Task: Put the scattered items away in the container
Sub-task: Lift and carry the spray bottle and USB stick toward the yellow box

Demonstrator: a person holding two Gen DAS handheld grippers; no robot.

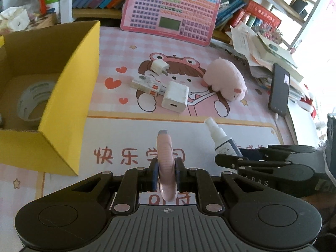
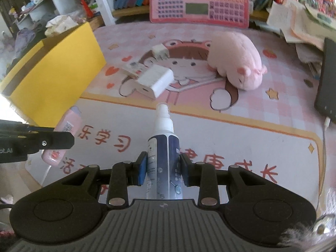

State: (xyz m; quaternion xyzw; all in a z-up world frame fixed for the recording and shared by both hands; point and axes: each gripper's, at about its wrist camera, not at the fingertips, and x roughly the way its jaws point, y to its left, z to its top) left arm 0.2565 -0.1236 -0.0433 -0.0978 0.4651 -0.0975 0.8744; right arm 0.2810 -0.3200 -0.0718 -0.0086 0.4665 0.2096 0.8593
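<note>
- Across the desk lay a pink cartoon mat (image 1: 117, 42), printed with a girl in a frog hat and red characters along its near edge.
- At the mat's left edge stood the yellow cardboard box (image 1: 69, 96), open on top, with a roll of clear tape (image 1: 34, 103) lying flat on its floor.
- Against the books at the back leaned a pink keyboard toy (image 1: 171, 10).
- On the mat's right half lay a pink plush pig (image 2: 237, 58) on its side, well apart from the box.
- Near the mat's right edge lay a black phone (image 1: 279, 90) with a cable at its near end.
- The right gripper (image 2: 163, 169) had its blue-padded jaws pinching a spray bottle (image 2: 162, 138) (white nozzle pointing away, dark blue label) by its body.
- The left gripper (image 1: 166, 172) had its jaws pressed on a flat pink case (image 1: 166, 157), held edge-on; whether it was lifted off the mat could not be told.
- At the mat's centre lay a large white charger (image 1: 175, 97), touching a small white-and-orange packet (image 1: 146, 85).
- Just behind them sat a smaller white plug (image 1: 159, 67).
</note>
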